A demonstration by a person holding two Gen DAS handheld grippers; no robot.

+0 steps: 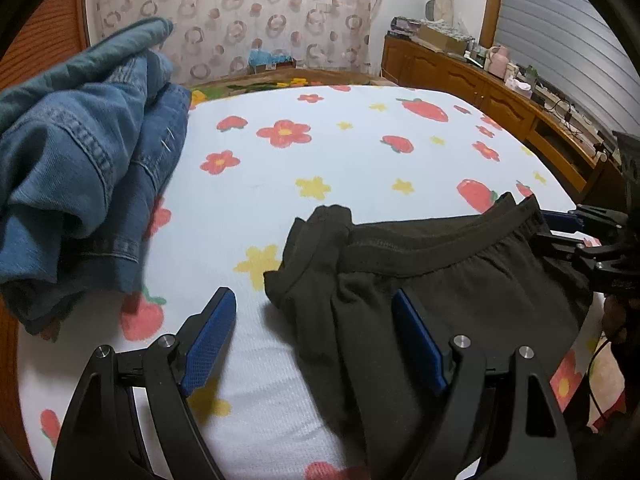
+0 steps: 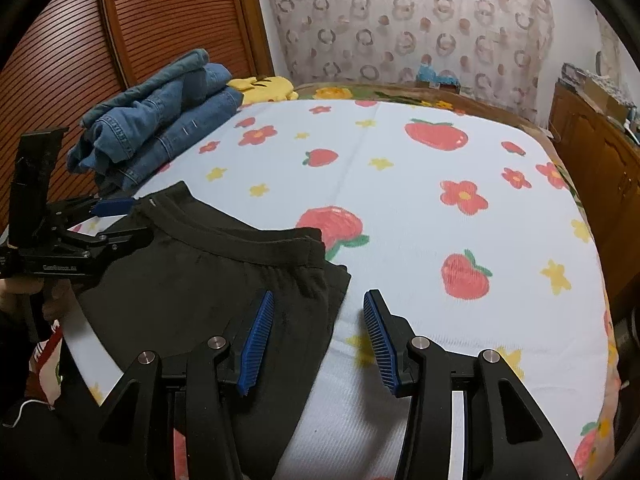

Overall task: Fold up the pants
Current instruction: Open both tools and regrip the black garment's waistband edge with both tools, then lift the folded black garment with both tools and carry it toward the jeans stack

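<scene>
Two denim garments (image 2: 156, 128) nearby (heaped).

Dark pants (image 1: 420, 280), seemingly folded, lie flat on a flowered bedsheet (image 1: 320, 160), elastic waistband facing away.

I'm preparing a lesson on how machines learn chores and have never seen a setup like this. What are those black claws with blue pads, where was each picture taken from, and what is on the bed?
No robot here: a person holds a hand-operated claw in each hand, each with a wide-angle camera looking along its two fingers. One picture is from the left claw, the other from the right claw; each also glimpses the other claw at its edge. On the flower-and-strawberry bedspread lie black pants, folded with the waistband on top, and a pile of blue jeans further back. Both claws stand open over the pants' edges. Neither grips anything.
</scene>
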